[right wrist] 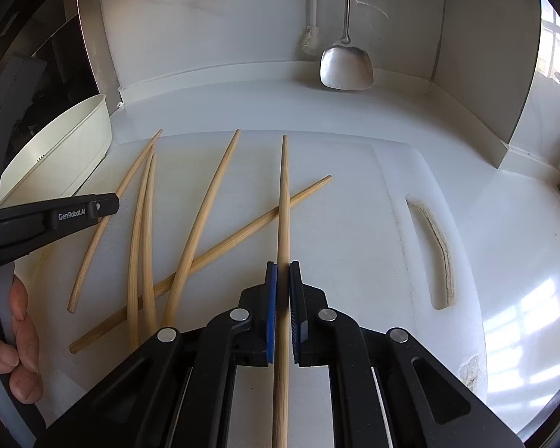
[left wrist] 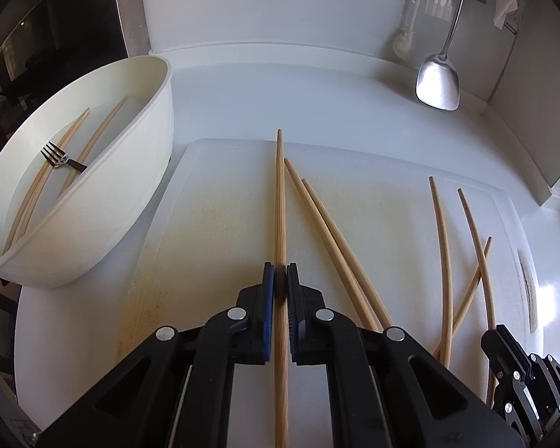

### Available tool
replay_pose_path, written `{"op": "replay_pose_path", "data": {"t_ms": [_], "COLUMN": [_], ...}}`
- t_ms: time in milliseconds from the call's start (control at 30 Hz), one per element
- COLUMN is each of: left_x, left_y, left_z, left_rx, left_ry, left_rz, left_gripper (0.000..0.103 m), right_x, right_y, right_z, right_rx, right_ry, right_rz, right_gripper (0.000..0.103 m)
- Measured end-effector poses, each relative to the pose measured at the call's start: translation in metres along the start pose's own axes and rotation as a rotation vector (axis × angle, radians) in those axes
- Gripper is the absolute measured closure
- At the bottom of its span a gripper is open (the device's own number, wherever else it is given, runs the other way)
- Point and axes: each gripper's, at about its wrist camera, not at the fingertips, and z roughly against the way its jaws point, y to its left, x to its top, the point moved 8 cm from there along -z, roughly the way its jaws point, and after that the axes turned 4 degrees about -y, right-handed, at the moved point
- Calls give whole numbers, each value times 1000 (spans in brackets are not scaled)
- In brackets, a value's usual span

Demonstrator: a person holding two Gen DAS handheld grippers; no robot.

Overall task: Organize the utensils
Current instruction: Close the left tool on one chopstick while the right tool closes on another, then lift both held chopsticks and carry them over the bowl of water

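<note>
Several wooden chopsticks lie on a white cutting board (left wrist: pixel 224 224). My left gripper (left wrist: pixel 280 272) is shut on one chopstick (left wrist: pixel 280 194) that points straight ahead. Two chopsticks (left wrist: pixel 328 231) lie just right of it, three more (left wrist: pixel 444 261) further right. My right gripper (right wrist: pixel 283 270) is shut on another chopstick (right wrist: pixel 284 194), which crosses over a slanted chopstick (right wrist: pixel 224 235). Several others (right wrist: pixel 145 231) lie to its left. A white tub (left wrist: pixel 93 201) at the left holds two chopsticks (left wrist: pixel 74 149) and a small fork (left wrist: pixel 58 156).
A steel spatula (left wrist: pixel 438 82) and a brush (left wrist: pixel 407 41) hang on the back wall. The board has a handle slot (right wrist: pixel 438 250) at its right. The left gripper's body (right wrist: pixel 48 216) and a hand show at the right wrist view's left edge. The right gripper's body (left wrist: pixel 522 373) shows low right.
</note>
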Motion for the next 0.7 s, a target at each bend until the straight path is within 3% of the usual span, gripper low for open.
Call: {"op": "replay_pose_path", "data": {"t_ms": [433,700], "left_x": [-7,7], "left_y": [13,24], "left_z": [48,96], "left_rx": [-54,-74], "left_ry": [-27,-86], "left_rz": [19,59], "left_gripper": [96,96], "right_x": [7,34], "right_y": [-9,-1], "right_z": [23,62], "right_rx": [8,42], "right_ry": [-29,-101], "right_rz": [-37,-10], "right_gripper": [97,97]}}
